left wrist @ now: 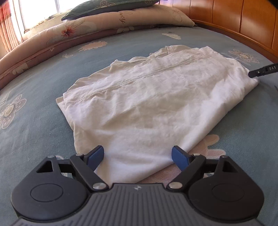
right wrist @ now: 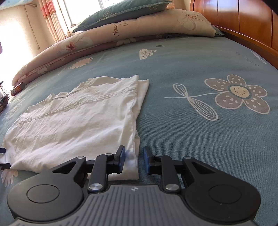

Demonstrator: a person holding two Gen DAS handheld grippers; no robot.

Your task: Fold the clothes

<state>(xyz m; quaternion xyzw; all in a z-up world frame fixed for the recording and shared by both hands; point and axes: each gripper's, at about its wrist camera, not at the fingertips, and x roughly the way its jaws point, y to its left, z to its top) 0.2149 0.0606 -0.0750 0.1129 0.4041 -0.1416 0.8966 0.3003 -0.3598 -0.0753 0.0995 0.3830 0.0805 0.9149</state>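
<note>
Straddling the near corners of a half-folded white garment (left wrist: 147,104) on the bed (right wrist: 191,69), my left jaws (left wrist: 137,155) are spread wide over one corner, while my right jaws (right wrist: 133,160), narrowed but not yet pinching, bracket the other. Next, I judge, both must clamp before carrying the hem toward the pillows (right wrist: 139,22).

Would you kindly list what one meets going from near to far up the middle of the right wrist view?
Right gripper → white garment → blue flowered bedsheet → folded quilt → green pillow.
</note>
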